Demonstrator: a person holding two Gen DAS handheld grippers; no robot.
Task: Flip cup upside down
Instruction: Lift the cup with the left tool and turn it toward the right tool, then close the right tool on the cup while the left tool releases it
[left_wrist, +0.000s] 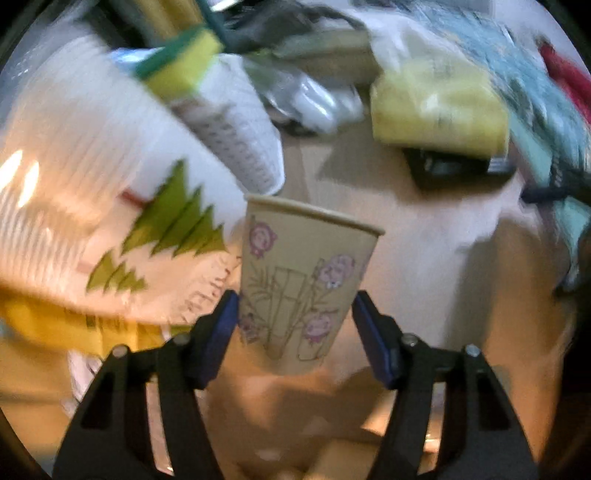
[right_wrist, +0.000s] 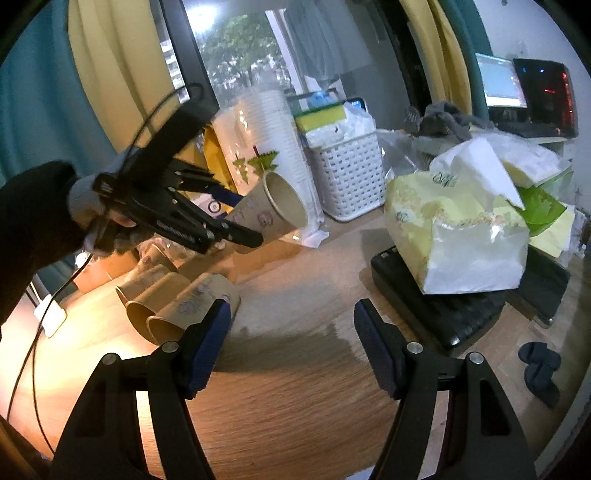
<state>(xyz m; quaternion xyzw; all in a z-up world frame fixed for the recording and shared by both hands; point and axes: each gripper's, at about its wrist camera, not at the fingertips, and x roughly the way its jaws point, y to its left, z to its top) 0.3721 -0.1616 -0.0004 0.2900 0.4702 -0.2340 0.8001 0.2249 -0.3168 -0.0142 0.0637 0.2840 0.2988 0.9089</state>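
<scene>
Paper cup (left_wrist: 299, 280): tan, pink cartoon faces, bamboo line drawing
Position: lifted above desk (right_wrist: 295, 369), tilted, mouth outward
Left gripper (left_wrist: 295, 325): fingers clamped on cup base
Right gripper (right_wrist: 291, 343): fingers spread, holding nothing

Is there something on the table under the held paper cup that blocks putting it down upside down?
The left claw holds the paper cup above the wooden table. The lying cups are nearby toward the left; the bare wood beside them looks free, so nothing visible blocks it.
</scene>
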